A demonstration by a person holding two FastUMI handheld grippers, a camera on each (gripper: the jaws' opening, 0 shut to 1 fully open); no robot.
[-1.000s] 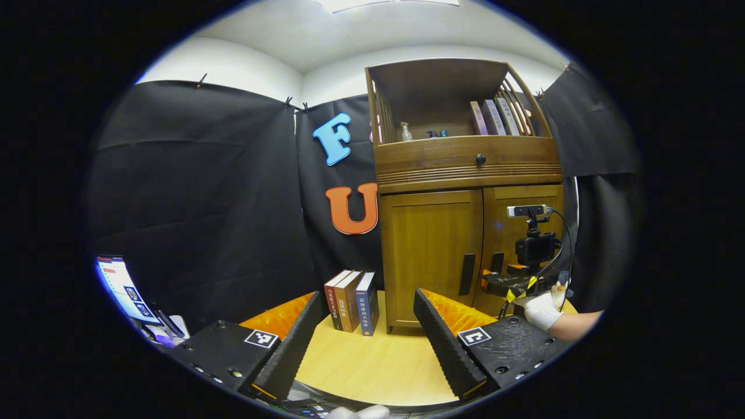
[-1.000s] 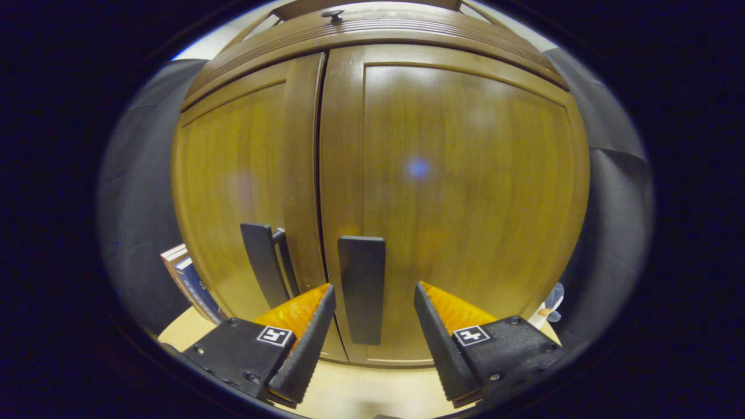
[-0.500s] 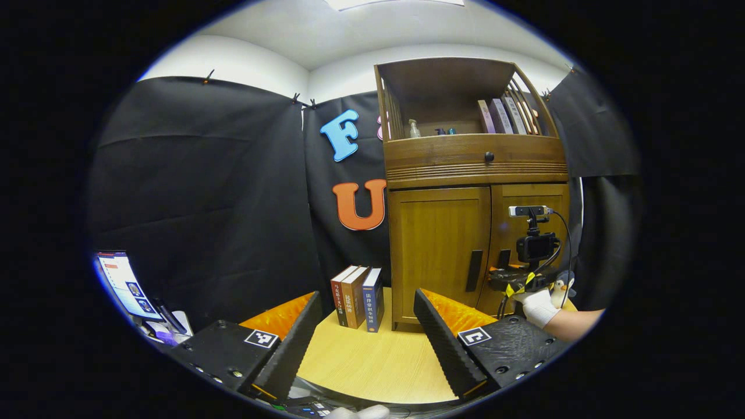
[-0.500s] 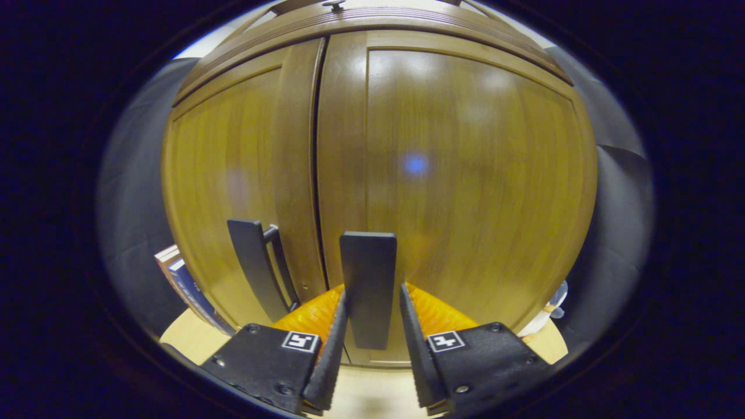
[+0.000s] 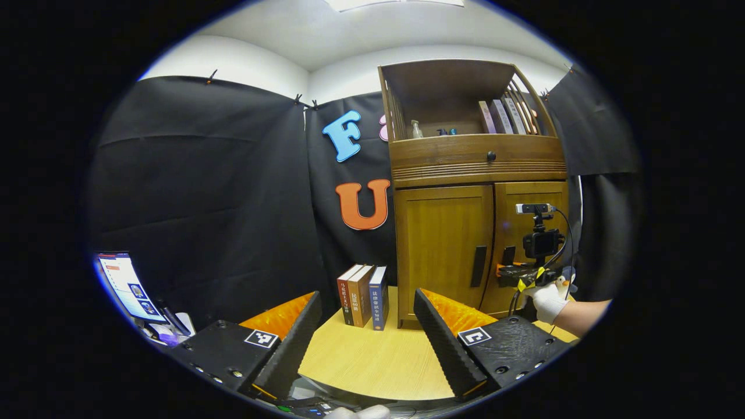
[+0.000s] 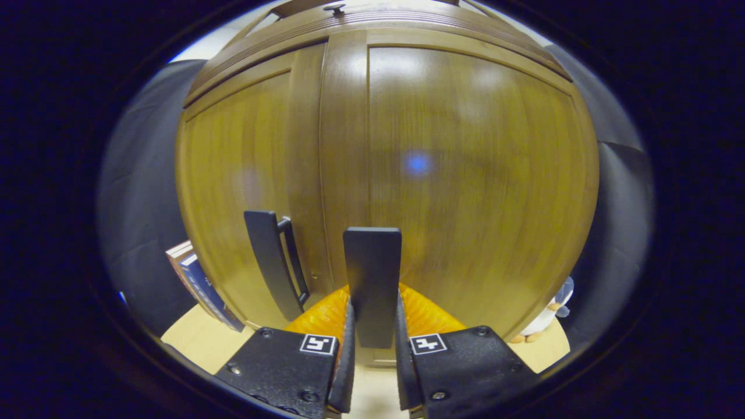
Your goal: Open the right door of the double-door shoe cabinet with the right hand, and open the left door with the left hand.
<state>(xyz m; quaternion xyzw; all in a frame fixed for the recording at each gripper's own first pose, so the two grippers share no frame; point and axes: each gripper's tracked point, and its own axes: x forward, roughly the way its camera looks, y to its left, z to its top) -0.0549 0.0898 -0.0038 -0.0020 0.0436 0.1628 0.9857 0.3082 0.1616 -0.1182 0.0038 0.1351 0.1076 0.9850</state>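
1. In the right gripper view, the right gripper [image 6: 372, 326] pinches the right door handle [image 6: 372, 279], both fingers pressed on its sides.
2. The right door [image 6: 465, 174] and left door [image 6: 244, 186] of the shoe cabinet [image 5: 474, 169] look shut; the left door handle [image 6: 269, 256] stands free.
3. In the left gripper view, the left gripper [image 5: 366, 326] hangs with jaws spread wide over the table [image 5: 372, 361], well short of the cabinet at the far right.
4. Three books [image 5: 364, 295] stand just left of the cabinet.
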